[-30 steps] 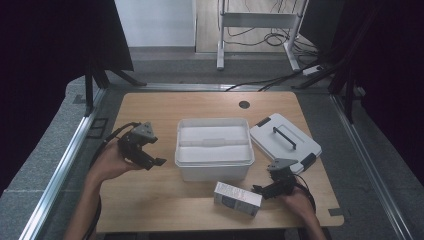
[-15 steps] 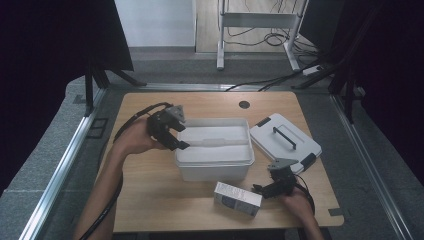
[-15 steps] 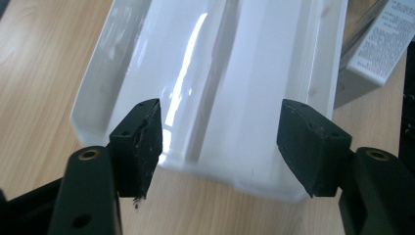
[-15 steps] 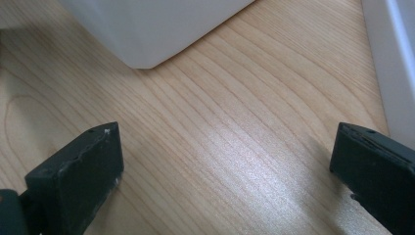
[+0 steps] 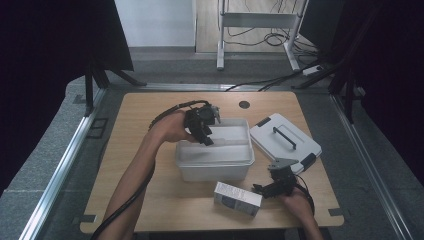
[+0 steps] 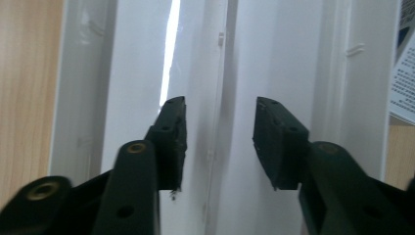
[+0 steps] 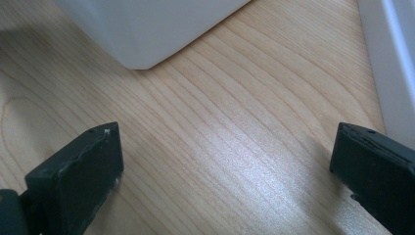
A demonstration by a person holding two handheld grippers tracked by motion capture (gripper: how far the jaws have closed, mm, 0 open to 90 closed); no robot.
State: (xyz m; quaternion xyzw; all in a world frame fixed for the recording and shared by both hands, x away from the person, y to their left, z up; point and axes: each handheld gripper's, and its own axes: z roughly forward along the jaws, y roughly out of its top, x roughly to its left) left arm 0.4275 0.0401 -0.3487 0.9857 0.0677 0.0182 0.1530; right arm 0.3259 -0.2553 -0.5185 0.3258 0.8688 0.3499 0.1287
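Observation:
A white open bin (image 5: pixel 215 162) stands mid-table. My left gripper (image 5: pixel 206 136) hangs over its back left part, pointing down into it. In the left gripper view the bin's white inside (image 6: pixel 132 73) lies below the left gripper (image 6: pixel 220 142). Its jaws have just been closing; a gap remains and the pads press on nothing. A small white and grey box (image 5: pixel 237 198) lies in front of the bin, its printed edge (image 6: pixel 403 73) at the right. My right gripper (image 5: pixel 261 190) rests beside that box, wide open over bare wood (image 7: pixel 225 166).
The bin's white lid (image 5: pixel 285 140) with a dark handle lies flat to the right of the bin, its edge (image 7: pixel 391 58) near my right jaw. A bin corner (image 7: pixel 147 24) is ahead of the right gripper. The wooden table (image 5: pixel 135 115) has a round hole (image 5: pixel 244 104) at the back.
My left hand has travelled from the table's left side rightward and away from me, to above the bin, and its jaws stand narrower. The right hand and the box have stayed put.

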